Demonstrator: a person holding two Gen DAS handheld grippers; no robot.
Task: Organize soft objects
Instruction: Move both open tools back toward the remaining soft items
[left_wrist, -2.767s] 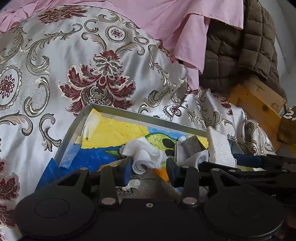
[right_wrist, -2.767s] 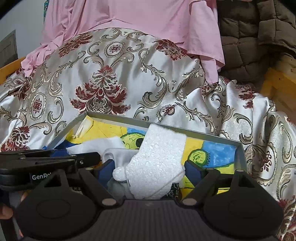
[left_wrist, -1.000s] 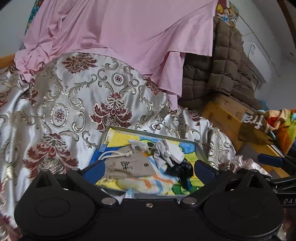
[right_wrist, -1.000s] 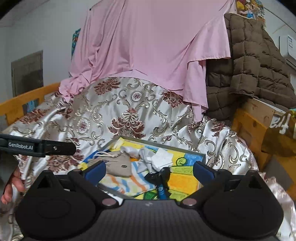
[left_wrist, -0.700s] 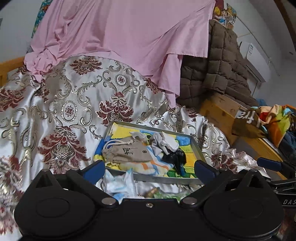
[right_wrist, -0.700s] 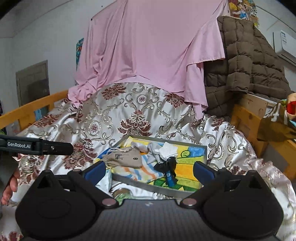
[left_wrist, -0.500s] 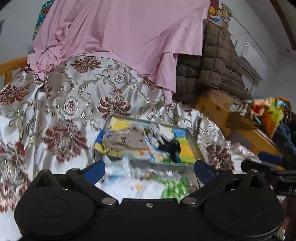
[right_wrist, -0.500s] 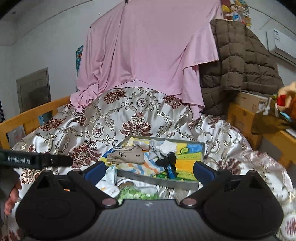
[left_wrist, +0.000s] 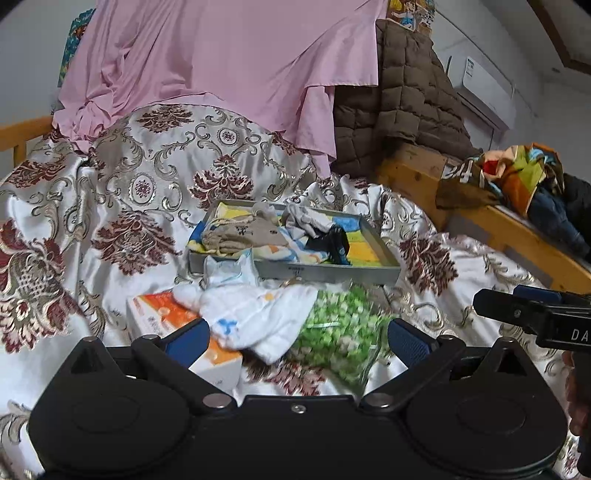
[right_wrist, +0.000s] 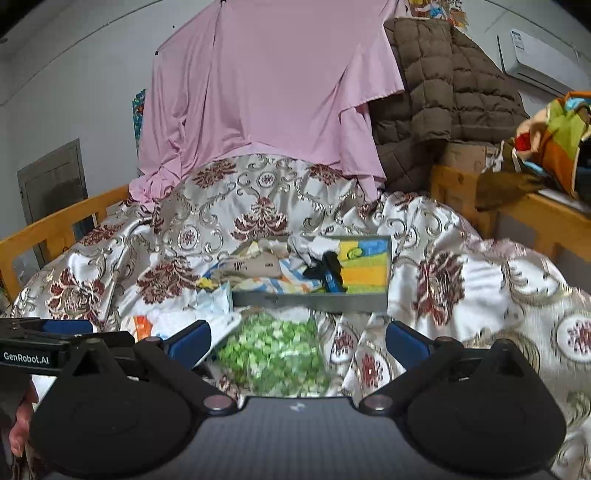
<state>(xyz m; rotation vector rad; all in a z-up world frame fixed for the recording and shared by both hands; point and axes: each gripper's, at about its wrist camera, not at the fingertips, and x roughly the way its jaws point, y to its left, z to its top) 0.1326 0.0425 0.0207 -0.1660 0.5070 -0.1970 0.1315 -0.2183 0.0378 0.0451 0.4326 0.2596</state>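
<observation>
Broadly, the bed carried a tray already holding a beige pouch, white socks and a black item — part done. Left loose before it: a white cloth and a green bag. Both my left gripper and right gripper hovered level, fingers wide — empty.

Both grippers, left and right, released the socks and withdrew from the tray.
</observation>
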